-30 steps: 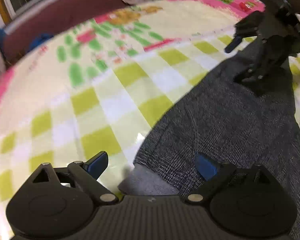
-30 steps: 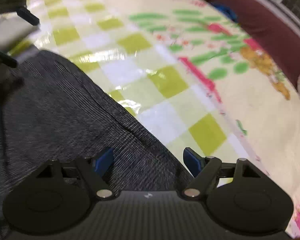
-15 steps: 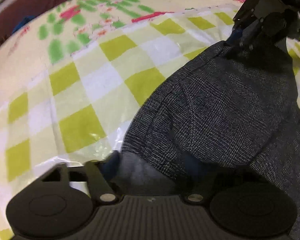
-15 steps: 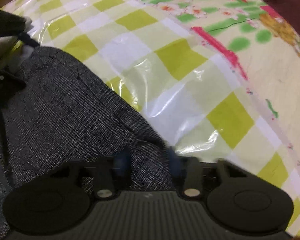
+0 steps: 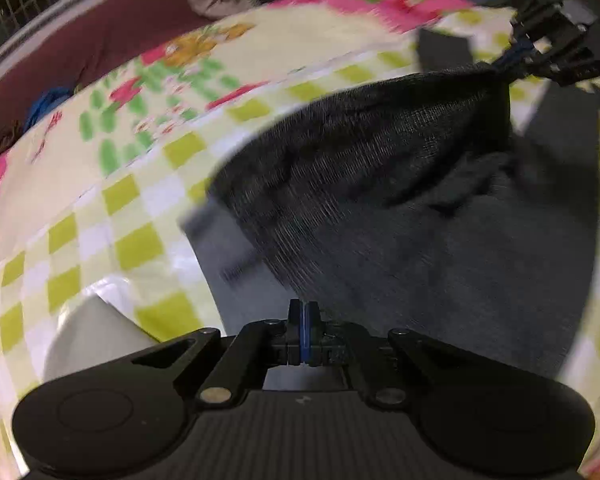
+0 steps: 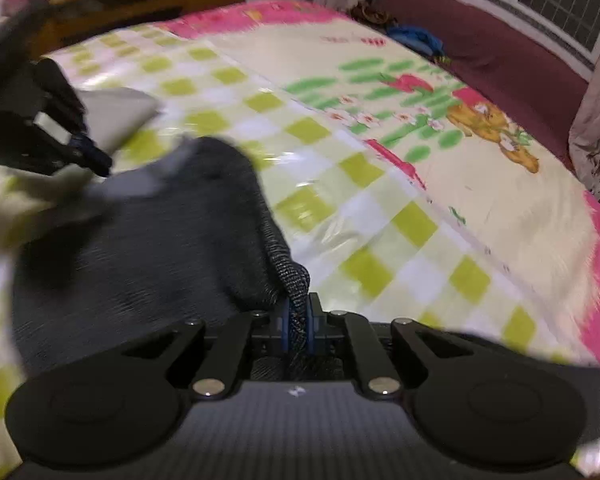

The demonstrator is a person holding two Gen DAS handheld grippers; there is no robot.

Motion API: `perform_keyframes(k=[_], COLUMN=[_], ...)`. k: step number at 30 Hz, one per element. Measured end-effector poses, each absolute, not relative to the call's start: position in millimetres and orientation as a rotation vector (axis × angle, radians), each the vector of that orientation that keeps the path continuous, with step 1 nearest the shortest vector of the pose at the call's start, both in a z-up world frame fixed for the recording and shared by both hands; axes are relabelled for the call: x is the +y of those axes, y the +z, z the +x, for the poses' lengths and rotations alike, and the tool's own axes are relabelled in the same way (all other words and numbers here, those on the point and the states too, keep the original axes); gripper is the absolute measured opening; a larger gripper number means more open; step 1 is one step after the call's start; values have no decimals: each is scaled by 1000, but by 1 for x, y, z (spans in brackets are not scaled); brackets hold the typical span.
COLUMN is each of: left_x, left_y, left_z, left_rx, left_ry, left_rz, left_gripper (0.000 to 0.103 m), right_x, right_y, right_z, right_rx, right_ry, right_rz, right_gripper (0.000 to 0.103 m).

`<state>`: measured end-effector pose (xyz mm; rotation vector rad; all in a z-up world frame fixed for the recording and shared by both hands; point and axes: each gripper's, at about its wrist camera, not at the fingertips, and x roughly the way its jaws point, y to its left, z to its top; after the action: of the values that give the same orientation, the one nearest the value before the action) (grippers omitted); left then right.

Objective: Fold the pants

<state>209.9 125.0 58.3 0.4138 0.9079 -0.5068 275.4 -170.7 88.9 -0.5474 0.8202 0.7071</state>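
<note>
Left wrist view: the left claw point(image 5: 304, 320) is clenched, blue pads pressed together, with the dark grey woven fabric pants point(image 5: 400, 208) running into the pinch. The raised edge of the pants is seen stretched from this claw toward the far right, where the right claw point(image 5: 512, 60) is closed on the opposite corner. Below that edge the rest of the cloth sags onto the bed with the glossy green-and-white checked cover point(image 5: 132, 240). The picture is motion-blurred.

Right wrist view: the right claw point(image 6: 298, 330) is clenched on a bunched edge of the pants point(image 6: 172, 240), cloth visible between the pads. The left claw point(image 6: 94, 156) is seen at the far left, at the other end of the held edge. The bed cover point(image 6: 380, 208) lies to the right.

Judgement: the held edge forms the long axis between both claws, each about equally near its own end; the fold would probably require both ends to be carried together, level, over the lying cloth.
</note>
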Motion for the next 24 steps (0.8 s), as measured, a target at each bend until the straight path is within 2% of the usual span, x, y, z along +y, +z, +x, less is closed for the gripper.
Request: perform_keyframes(k=[4, 8, 10, 12, 15, 19, 21, 23, 24], left_x=[108, 98, 97, 96, 103, 118, 122, 124, 124], left_y=[60, 64, 63, 55, 32, 12, 7, 3, 0], left_z=[166, 139, 128, 116, 105, 94, 88, 86, 85], left_rx=[823, 811, 795, 805, 832, 846, 813, 783, 776], left_ry=[-464, -452, -448, -439, -402, -336, -301, -291, -291], left_rz=[445, 440, 449, 460, 473, 449, 454, 471, 481], left_gripper=[22, 25, 32, 34, 40, 40, 41, 44, 46], right_x=[-180, -168, -166, -163, -153, -137, -125, -106, -97], right_y=[74, 21, -4, -20, -22, -17, -14, -12, -13], right_z=[194, 129, 118, 113, 109, 102, 95, 93, 92], right_rx=[806, 852, 885, 891, 852, 786, 719, 678, 657], right_ry=[656, 695, 672, 637, 611, 605, 621, 668, 694], right_rz=[-604, -713, -707, -705, -761, -845, -876, -884, -874], right_gripper=[8, 8, 9, 9, 10, 13, 18, 32, 32])
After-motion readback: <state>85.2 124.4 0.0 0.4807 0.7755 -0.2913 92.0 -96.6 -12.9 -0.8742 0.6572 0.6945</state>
